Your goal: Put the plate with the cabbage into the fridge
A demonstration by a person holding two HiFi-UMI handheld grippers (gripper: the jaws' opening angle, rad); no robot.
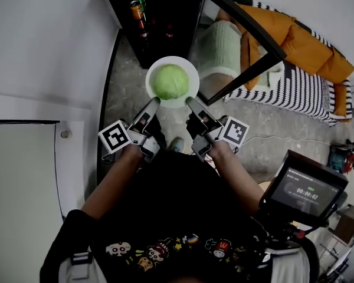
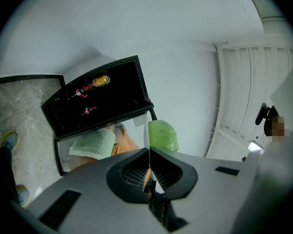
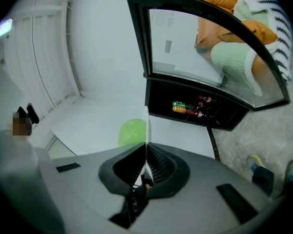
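The plate (image 1: 194, 78) with the cabbage (image 1: 170, 80) hangs in mid-air, its near rim pinched by the left claw (image 1: 155, 101) and the right claw (image 1: 189, 101) on either side. Just beyond both claws the fridge (image 1: 165, 5) gapes open, its glass door (image 1: 224, 46) swung out right and bottles (image 1: 139, 10) at the left.

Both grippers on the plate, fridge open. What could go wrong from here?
The plate is held only at its near rim, pinched by the left gripper and right gripper; uneven motion could tilt it.
The round cabbage sits loose; a tilt could roll it off.
The open fridge door is close on the right; the plate might clip it.
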